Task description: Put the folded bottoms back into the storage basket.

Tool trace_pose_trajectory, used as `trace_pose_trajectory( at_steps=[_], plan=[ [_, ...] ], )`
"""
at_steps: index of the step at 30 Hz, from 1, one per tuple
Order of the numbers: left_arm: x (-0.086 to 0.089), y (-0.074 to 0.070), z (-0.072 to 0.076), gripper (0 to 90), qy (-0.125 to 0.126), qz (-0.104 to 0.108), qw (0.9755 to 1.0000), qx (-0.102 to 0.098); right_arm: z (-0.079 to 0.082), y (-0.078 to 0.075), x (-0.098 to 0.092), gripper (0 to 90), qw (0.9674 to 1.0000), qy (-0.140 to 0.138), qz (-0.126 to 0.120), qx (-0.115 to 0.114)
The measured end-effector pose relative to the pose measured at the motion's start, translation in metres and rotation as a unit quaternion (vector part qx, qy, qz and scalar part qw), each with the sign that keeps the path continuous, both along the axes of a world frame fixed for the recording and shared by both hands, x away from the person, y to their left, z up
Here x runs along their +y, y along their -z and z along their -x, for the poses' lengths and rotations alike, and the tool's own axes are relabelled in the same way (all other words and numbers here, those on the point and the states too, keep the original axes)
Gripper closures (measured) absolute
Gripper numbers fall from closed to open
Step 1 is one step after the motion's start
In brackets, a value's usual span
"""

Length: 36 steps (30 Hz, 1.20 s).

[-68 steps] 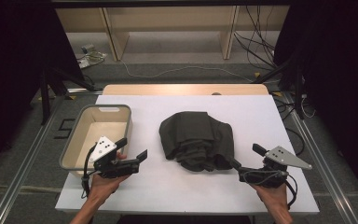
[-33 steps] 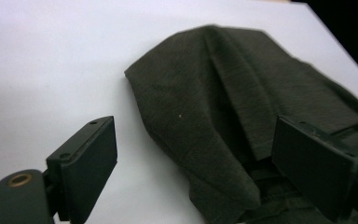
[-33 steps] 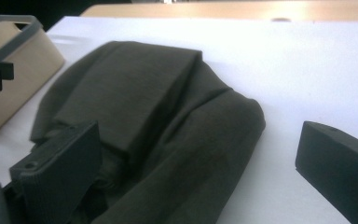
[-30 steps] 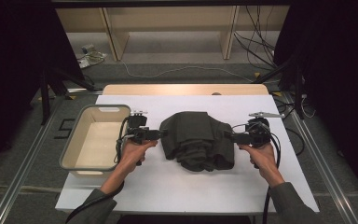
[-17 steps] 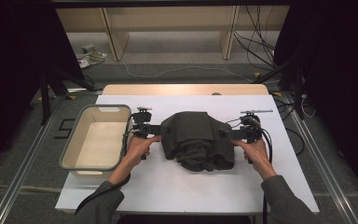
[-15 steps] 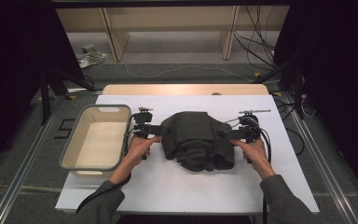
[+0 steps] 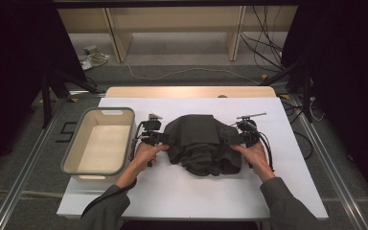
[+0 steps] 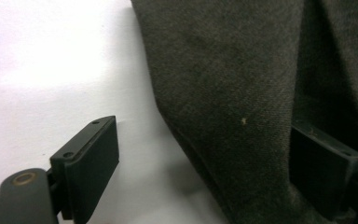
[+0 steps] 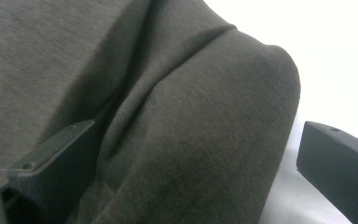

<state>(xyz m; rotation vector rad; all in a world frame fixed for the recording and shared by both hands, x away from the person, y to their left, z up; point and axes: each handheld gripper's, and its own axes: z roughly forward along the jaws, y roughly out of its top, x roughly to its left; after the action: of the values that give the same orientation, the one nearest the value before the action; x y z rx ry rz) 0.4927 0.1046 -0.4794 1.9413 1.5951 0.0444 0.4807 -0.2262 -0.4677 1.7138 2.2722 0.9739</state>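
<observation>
So we've got a crumpled dark grey garment (image 7: 200,143) sitting just right of the beige bin (image 7: 72,160) on the white table (image 7: 287,191), and we're coming at it from both ends. It looks like a soft, knit, sweatshirt-type fabric, so we'd guess light, totally floppy, not slippery and nothing to break. It'll sag and unfold the moment it comes up, so we'd want a thick fold between the jaws rather than a single thin edge.

The left gripper (image 7: 159,137) sits at the garment's end nearest the bin. In the left gripper view its jaws are wide apart, one out on bare table and the other tucked in behind a fold, with the cloth's edge (image 8: 223,116) between them, not pinched yet.

The right gripper (image 7: 239,135) is at the end away from the bin, same story: jaws spread wide, a fat rolled fold (image 9: 205,140) bulging in between, nothing clamped.

Looks-wise it's a bunched heap, charcoal with a slight olive tint, matte with a fine weave, deep creases, a tiny pale fleck on it
</observation>
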Motion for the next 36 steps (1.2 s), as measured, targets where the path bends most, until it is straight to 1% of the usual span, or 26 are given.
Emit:
trace_pose_trajectory(
  at_steps=[3, 6, 10, 11, 12, 13, 15, 16, 17, 19, 21, 22, 24, 25, 26, 28, 31, 32, 34, 35, 36],
  plan=[
    [-0.002, 0.0, -0.002, 15.7, 0.007, 0.0, 1.0, 0.002, -0.002, 0.003, 0.001, 0.4, 1.0, 0.003, 0.003, 0.006],
    [-0.006, 0.0, -0.002, 16.9, 0.014, 0.0, 0.9999, -0.001, -0.003, 0.006, 0.003, 0.3, 0.9998, 0.003, 0.002, 0.019],
    [-0.012, 0.0, 0.0, 19.6, 0.034, 0.004, 0.9994, 0.002, -0.004, 0.011, 0.01, 0.3, 0.9995, -0.002, 0.01, 0.031],
    [-0.014, -0.001, 0.001, 20.2, 0.039, 0.001, 0.9992, 0.004, -0.005, 0.013, 0.011, 0.1, 0.9994, -0.005, 0.013, 0.033],
    [-0.016, 0.0, 0.001, 20.3, 0.038, -0.001, 0.9993, 0.001, -0.005, 0.014, 0.013, 0.2, 0.9992, -0.004, 0.015, 0.036],
    [-0.017, 0.0, 0.002, 21.1, 0.037, 0.001, 0.9993, 0.0, -0.006, 0.014, 0.015, 0.2, 0.9993, -0.003, 0.018, 0.033],
    [-0.017, 0.0, 0.002, 25.2, 0.041, 0.005, 0.9992, 0.001, -0.006, 0.014, 0.017, 0.2, 0.9992, -0.005, 0.019, 0.035],
    [-0.019, 0.0, 0.003, 27.2, 0.044, 0.014, 0.9989, 0.001, -0.007, 0.014, 0.019, 0.2, 0.9991, -0.004, 0.018, 0.037],
    [-0.019, 0.0, 0.004, 28.7, 0.05, 0.012, 0.9987, 0.002, -0.007, 0.014, 0.02, 0.3, 0.9991, -0.006, 0.019, 0.037],
    [-0.02, 0.0, 0.004, 34.3, 0.054, 0.02, 0.9983, 0.003, -0.007, 0.013, 0.021, 1.4, 0.9991, -0.007, 0.014, 0.039],
    [-0.021, 0.001, 0.005, 38.0, 0.057, 0.021, 0.9982, 0.001, -0.006, 0.013, 0.022, 3.3, 0.9991, -0.008, 0.008, 0.04],
    [-0.023, 0.001, 0.006, 40.7, 0.064, 0.021, 0.9977, -0.001, -0.006, 0.013, 0.023, 4.4, 0.9991, -0.009, 0.006, 0.04],
    [-0.027, 0.002, 0.008, 46.8, 0.07, 0.026, 0.9972, -0.003, -0.006, 0.012, 0.024, 7.6, 0.999, -0.012, 0.002, 0.042],
    [-0.027, 0.002, 0.008, 51.1, 0.078, 0.027, 0.9966, -0.002, -0.005, 0.012, 0.024, 9.4, 0.999, -0.013, 0.001, 0.042],
    [-0.029, 0.003, 0.009, 55.9, 0.077, 0.03, 0.9966, -0.003, -0.005, 0.012, 0.025, 11.5, 0.999, -0.014, -0.004, 0.043],
    [-0.031, 0.004, 0.01, 65.6, 0.082, 0.026, 0.9963, -0.004, -0.004, 0.012, 0.026, 17.3, 0.999, -0.02, -0.011, 0.039],
    [-0.033, 0.006, 0.012, 76.6, 0.087, 0.03, 0.9957, -0.009, -0.004, 0.011, 0.029, 25.6, 0.9986, -0.027, -0.021, 0.041],
    [-0.034, 0.006, 0.013, 79.6, 0.091, 0.028, 0.9953, -0.013, -0.003, 0.011, 0.03, 29.4, 0.9985, -0.029, -0.023, 0.041],
    [-0.034, 0.006, 0.013, 82.3, 0.097, 0.03, 0.9947, -0.018, -0.002, 0.011, 0.032, 39.5, 0.9981, -0.035, -0.027, 0.042],
    [-0.035, 0.006, 0.014, 82.8, 0.099, 0.033, 0.9943, -0.022, -0.002, 0.011, 0.033, 47.2, 0.9974, -0.043, -0.036, 0.044],
    [-0.035, 0.006, 0.014, 83.1, 0.099, 0.033, 0.9943, -0.022, -0.002, 0.011, 0.033, 47.2, 0.9974, -0.043, -0.036, 0.044]
  ],
)
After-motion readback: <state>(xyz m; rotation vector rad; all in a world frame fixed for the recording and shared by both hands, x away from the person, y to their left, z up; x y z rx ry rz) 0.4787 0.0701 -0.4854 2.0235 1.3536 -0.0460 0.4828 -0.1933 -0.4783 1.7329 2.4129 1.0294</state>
